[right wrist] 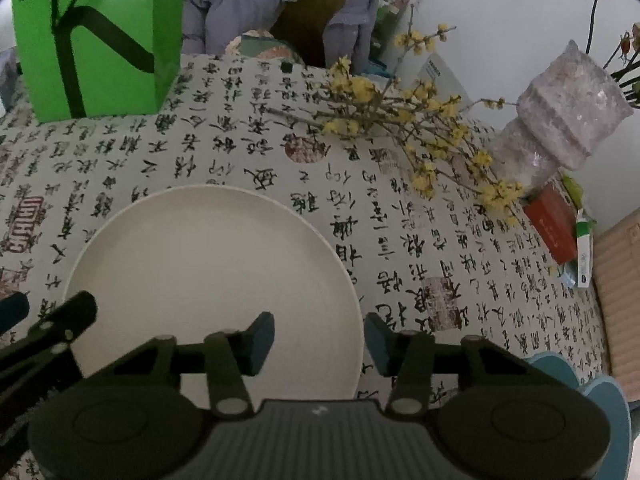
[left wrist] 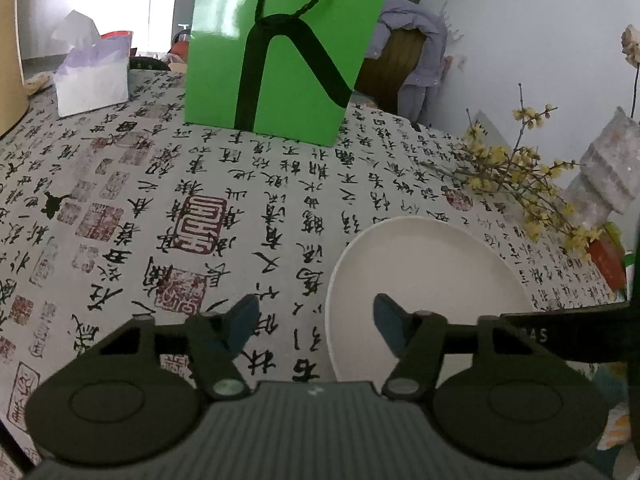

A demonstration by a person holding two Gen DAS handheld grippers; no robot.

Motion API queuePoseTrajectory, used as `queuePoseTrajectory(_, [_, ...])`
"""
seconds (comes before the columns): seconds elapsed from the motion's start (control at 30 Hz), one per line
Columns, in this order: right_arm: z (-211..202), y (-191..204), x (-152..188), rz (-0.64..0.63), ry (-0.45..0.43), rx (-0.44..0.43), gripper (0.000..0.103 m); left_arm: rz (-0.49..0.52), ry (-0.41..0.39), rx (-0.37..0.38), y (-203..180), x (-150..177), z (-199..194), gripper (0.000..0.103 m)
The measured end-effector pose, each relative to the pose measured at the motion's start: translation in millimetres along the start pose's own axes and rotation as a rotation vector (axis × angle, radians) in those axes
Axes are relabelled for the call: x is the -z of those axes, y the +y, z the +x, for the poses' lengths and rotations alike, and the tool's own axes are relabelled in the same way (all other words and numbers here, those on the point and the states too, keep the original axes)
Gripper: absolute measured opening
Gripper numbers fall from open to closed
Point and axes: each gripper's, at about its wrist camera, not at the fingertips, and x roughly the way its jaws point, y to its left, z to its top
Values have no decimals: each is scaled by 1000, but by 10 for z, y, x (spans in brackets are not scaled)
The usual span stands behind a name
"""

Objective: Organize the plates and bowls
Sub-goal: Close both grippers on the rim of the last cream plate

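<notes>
Both tongs spread, empty: right tongs (right wrist: 320, 340) over white plate (right wrist: 212, 272) rim, left tongs (left wrist: 316, 322) prob. just beside it.

open cloth (left wrist: 280, 200) — left | blocked: bag (left wrist: 280, 48), branches (right wrist: 400, 120) — right

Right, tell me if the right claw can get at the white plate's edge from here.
Probably yes. The right claw is open, straddling the white plate rim, with nothing between; the flower branches lie well beyond.

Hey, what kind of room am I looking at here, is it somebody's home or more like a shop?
Most likely a home dining table: a calligraphy-print tablecloth, a white plate, a tissue box and a vase with yellow blossom branches.
</notes>
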Motion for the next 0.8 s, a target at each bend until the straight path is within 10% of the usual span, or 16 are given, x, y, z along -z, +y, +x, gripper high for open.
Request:
queuePoseTrajectory(0.37, [106, 3, -8, 40, 38, -24, 27, 9, 30, 22, -27, 21, 52, 20])
queuePoseTrajectory(0.8, [134, -103, -24, 106, 17, -2, 22, -10, 43, 20, 9, 25, 99, 18])
